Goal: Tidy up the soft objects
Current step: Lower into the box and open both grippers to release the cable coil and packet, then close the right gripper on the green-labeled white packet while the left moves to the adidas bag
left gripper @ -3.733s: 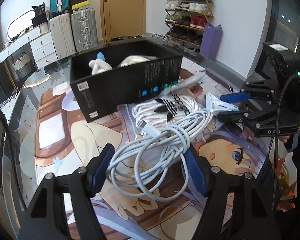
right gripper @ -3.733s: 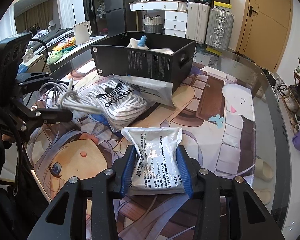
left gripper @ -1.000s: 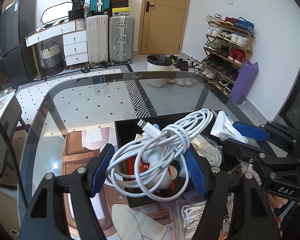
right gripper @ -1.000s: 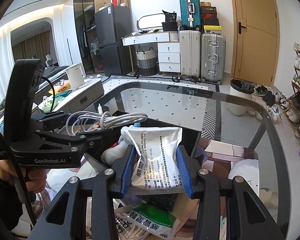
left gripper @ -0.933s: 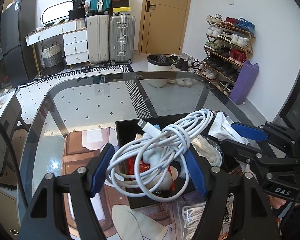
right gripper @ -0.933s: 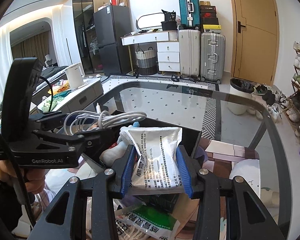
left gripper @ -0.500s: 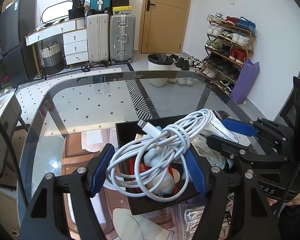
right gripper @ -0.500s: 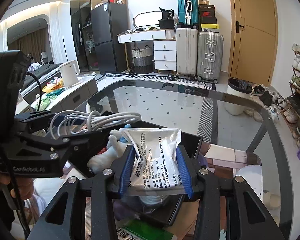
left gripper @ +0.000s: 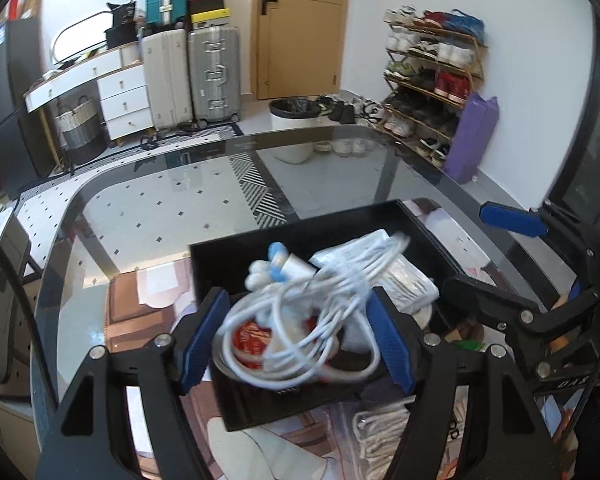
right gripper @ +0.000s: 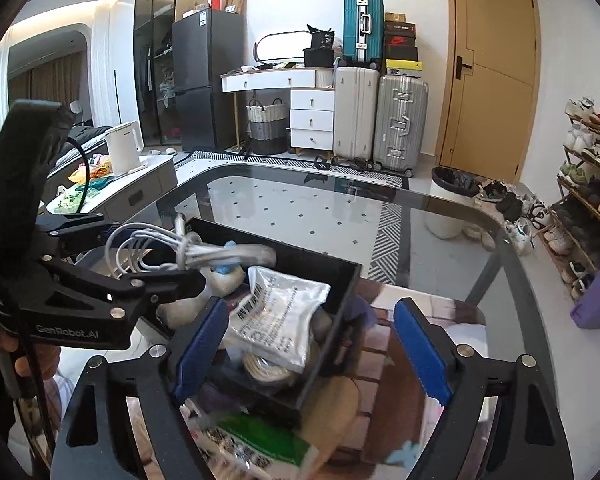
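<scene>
I had the left gripper (left gripper: 296, 338) low in the centre of its own view, its blue pads (left gripper: 202, 334) spread wide, and the white cable bundle (left gripper: 312, 312) lay blurred between them, touching neither pad as far as I could tell. The cable sat over the open black box (left gripper: 324, 236), which filled the middle of that frame. Inside the box, under the cable, I could make out a white plush toy with blue bits (left gripper: 268, 266), a red packet (left gripper: 250, 336) and a white pouch (left gripper: 404, 280) toward the right side.

In the right wrist view, the right gripper (right gripper: 308, 350) was low in the centre, its fingers (right gripper: 420, 352) standing well apart with nothing between them. The white pouch (right gripper: 280, 320) lay tilted inside the box (right gripper: 340, 308), just beyond the left pad, free of the gripper. The left gripper showed at the left of this frame with the cable (right gripper: 152, 248) looped above its finger; from this side I could not tell whether anything pinched it.

A bag with a green label (right gripper: 256, 440) lay at the bottom of the right view, in front of the box, on the printed mat (right gripper: 396, 360) covering the glass table (right gripper: 300, 208).
</scene>
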